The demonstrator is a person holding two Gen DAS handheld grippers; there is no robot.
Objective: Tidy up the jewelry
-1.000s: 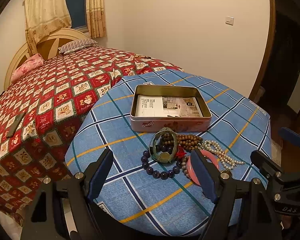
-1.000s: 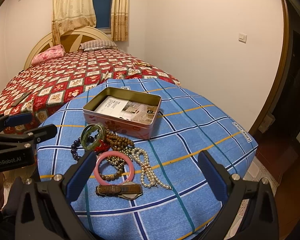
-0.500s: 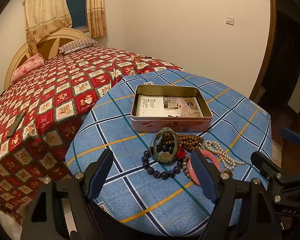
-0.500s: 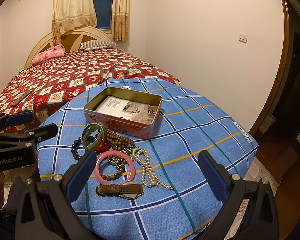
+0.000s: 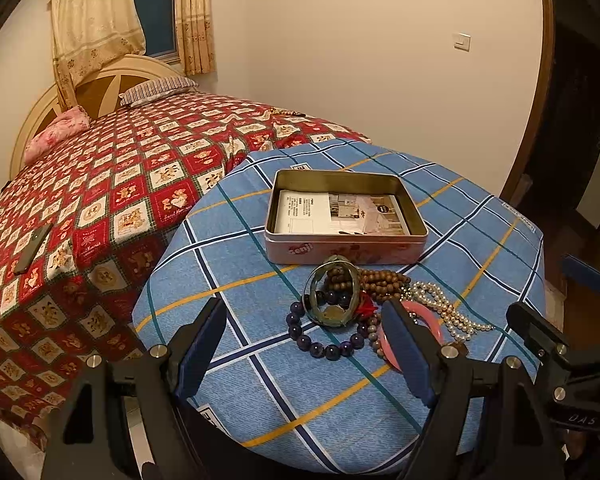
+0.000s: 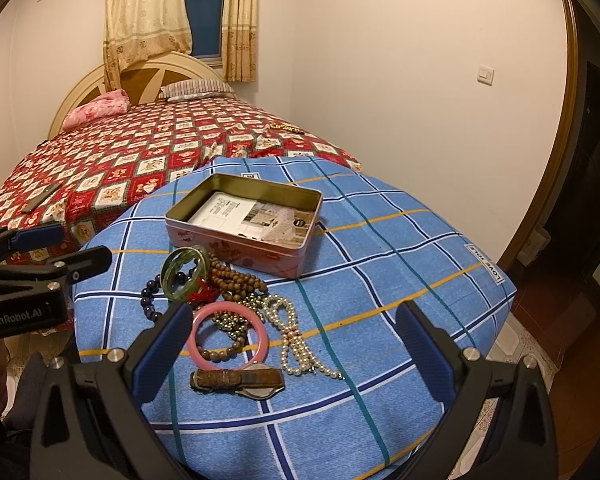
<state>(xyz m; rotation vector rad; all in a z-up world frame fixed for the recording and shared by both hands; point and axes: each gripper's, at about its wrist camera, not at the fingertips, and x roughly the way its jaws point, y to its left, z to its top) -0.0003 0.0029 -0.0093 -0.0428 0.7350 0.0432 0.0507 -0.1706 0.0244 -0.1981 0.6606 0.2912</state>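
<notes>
An open pink tin [image 5: 346, 246] [image 6: 236, 240] with a printed card inside sits on a round table under a blue checked cloth [image 5: 260, 412] [image 6: 380, 272]. In front of the tin lies a jewelry pile: a green bangle [image 5: 333, 295] [image 6: 185, 267] propped upright, a dark blue bead bracelet [image 5: 324, 348], brown wooden beads [image 6: 236, 278], a pearl strand [image 6: 296, 340], a pink bangle [image 6: 229, 336] and a brown-strapped watch [image 6: 240, 380]. My left gripper [image 5: 306, 350] is open just short of the pile. My right gripper [image 6: 292, 344] is open, wide around the pile's near side, holding nothing.
A bed with a red patterned quilt [image 5: 112, 184] stands behind and left of the table, with a dark flat device [image 5: 32, 248] lying on it. A wall and dark doorway [image 5: 572, 152] are to the right. The right gripper's body [image 5: 572, 360] shows at the left view's right edge.
Both grippers have eased very slightly toward the table; the jewelry and the tin lie where they were.
</notes>
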